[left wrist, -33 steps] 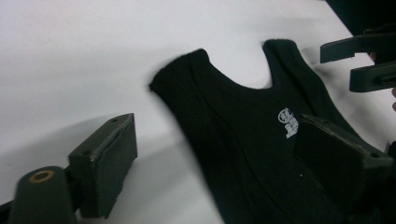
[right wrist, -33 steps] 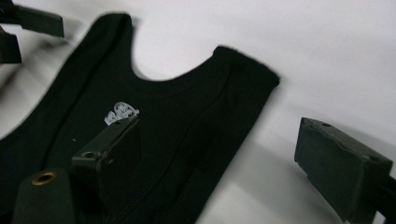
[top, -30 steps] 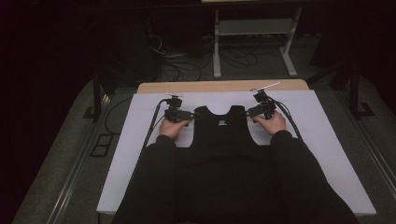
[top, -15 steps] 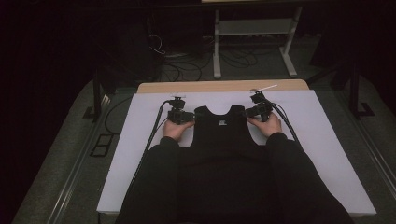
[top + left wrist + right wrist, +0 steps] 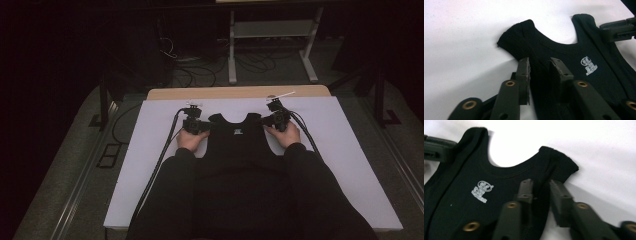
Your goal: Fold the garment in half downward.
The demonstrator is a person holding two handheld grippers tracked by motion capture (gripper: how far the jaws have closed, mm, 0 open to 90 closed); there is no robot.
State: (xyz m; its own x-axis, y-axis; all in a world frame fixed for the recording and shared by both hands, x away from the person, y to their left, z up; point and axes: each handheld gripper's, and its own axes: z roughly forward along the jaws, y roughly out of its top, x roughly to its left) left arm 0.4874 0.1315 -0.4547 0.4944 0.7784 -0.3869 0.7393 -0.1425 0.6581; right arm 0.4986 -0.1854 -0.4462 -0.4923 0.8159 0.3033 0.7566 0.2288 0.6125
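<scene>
Right: both sets of jaws have just been closing. Left gripper [image 5: 540,72] is pinched on the left strap of the black tank top [image 5: 235,145], right gripper [image 5: 541,195] on the right strap, fabric bunched between the pads. Top lies flat on the white table [image 5: 345,165], neck hole at 12 o'clock, hem toward the person. Before lifting, I'd confirm both grips bite fully; raise evenly, straps level.

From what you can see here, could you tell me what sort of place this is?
Probably a dim lab or recording workspace: a white-covered table bearing a black tank top, cables on the floor, and a metal stand behind.
</scene>
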